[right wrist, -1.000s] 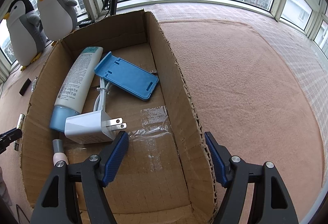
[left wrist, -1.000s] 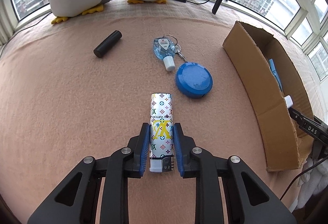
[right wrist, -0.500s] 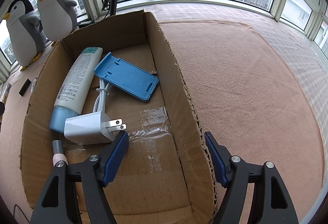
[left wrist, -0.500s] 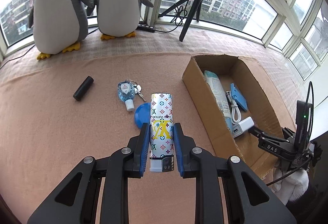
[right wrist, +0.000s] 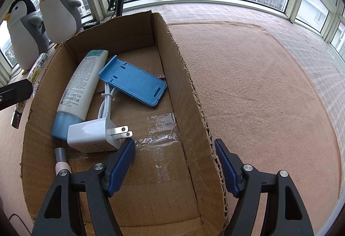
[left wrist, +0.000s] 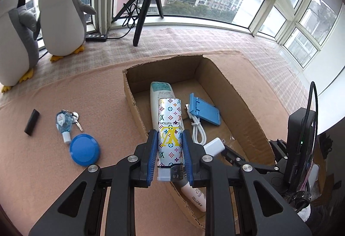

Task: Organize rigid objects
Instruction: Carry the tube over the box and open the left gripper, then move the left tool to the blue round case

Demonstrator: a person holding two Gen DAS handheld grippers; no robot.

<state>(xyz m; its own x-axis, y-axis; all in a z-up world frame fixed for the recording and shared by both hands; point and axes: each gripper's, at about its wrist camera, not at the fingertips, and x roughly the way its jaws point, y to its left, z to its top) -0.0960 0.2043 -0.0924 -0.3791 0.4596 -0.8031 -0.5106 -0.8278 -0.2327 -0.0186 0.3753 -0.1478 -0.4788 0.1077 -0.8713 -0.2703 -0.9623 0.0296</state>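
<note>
Gripping a patterned lighter (left wrist: pixel 170 134) near its cap end, the left gripper (left wrist: pixel 169 158) holds it ahead of its fingers, above the cardboard box (left wrist: pixel 243 113). Lighter judged light, stiff, slick-skinned; flat sides suit the hold. Right gripper (right wrist: pixel 174 168) spread, empty, straddling the box wall.

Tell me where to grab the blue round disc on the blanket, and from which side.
Grip the blue round disc across its rim, coming straight down from above. It lies flat on the blanket, so only its edges offer opposing faces. The sanitizer keychain sits close behind it; put the fingers left and right.
</note>
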